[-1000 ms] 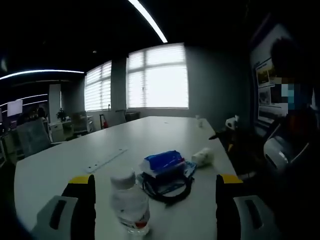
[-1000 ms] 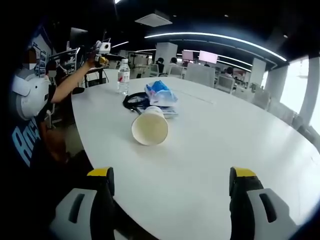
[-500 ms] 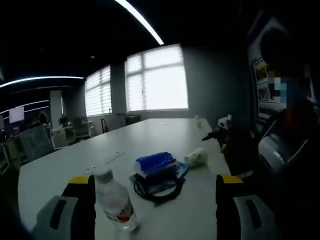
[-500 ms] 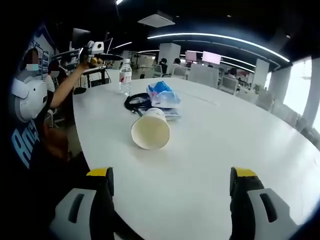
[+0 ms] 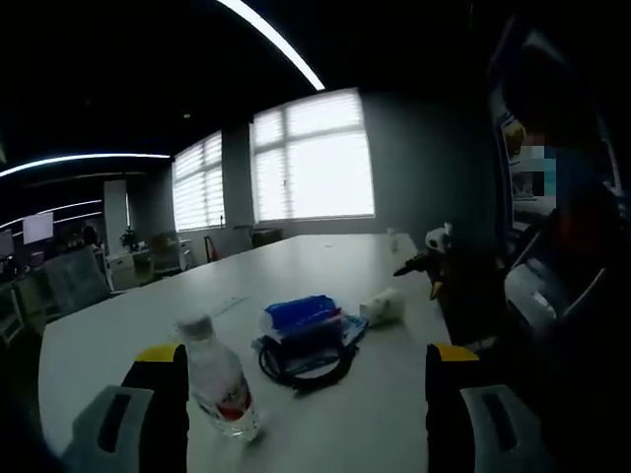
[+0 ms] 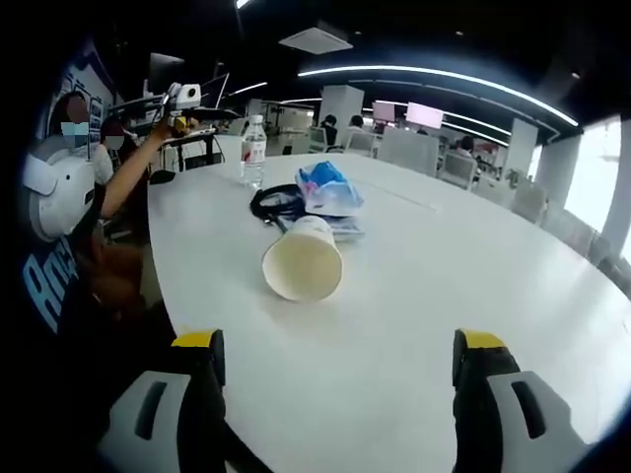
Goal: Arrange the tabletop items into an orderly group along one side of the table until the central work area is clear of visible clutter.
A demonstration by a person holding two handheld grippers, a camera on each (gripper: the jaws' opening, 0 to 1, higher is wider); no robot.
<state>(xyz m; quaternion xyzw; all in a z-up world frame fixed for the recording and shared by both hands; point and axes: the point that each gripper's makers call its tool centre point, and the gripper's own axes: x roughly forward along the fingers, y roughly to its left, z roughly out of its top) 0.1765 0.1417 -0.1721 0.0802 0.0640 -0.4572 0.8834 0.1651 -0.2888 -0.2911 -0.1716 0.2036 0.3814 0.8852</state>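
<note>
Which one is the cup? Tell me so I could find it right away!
Look at the big white table in the right gripper view. Near the edge where the person sits lies a small heap: a blue packet and a black cable, with a water bottle standing behind. The paper cup is the one tipped on its side, its open mouth facing the camera.

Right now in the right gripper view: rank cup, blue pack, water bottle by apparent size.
1. Paper cup, lying on its side, nearest the camera, which inflates it.
2. Blue pack.
3. Water bottle, farthest, so likely understated.
</note>
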